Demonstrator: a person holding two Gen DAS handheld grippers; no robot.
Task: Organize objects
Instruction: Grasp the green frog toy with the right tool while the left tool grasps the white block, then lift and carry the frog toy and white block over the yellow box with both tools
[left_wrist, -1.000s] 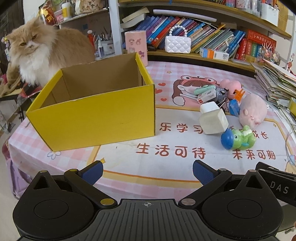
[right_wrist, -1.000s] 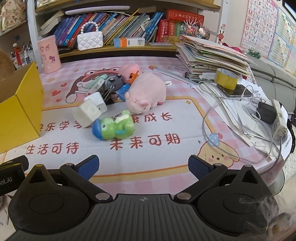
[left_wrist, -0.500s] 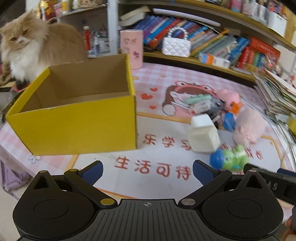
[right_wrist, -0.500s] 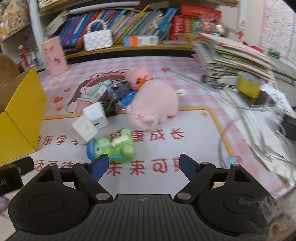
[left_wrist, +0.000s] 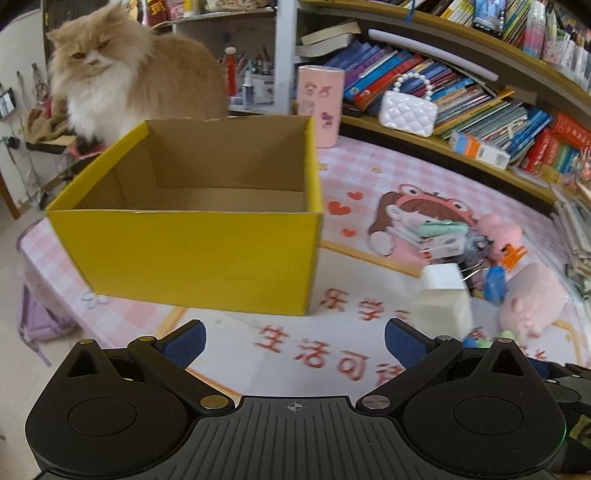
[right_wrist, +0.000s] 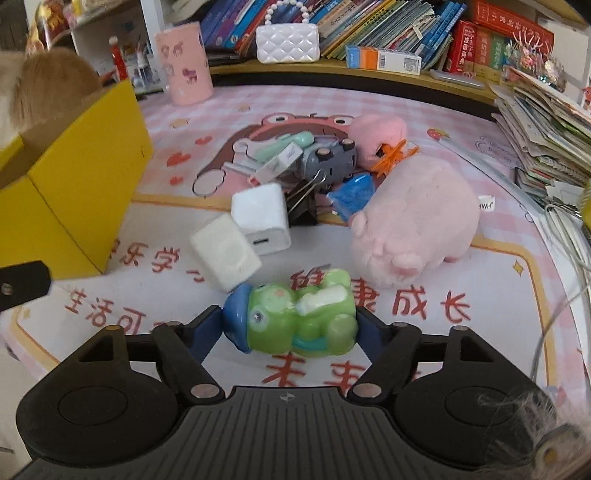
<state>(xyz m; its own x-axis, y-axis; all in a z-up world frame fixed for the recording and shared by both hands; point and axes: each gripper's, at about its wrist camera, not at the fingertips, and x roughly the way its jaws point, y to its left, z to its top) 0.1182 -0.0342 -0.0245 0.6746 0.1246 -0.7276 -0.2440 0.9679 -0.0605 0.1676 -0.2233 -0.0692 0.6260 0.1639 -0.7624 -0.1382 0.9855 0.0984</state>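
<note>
Right gripper (right_wrist: 290, 325) has its fingers either side of the green frog toy (right_wrist: 295, 314), contact unclear. Left gripper (left_wrist: 293, 339) gapes wide, yellow box (left_wrist: 192, 254) just ahead-left.

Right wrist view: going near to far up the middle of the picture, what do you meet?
right gripper → green frog toy between its fingers → white charger cube → grey toy car → white quilted purse on the shelf.
</note>
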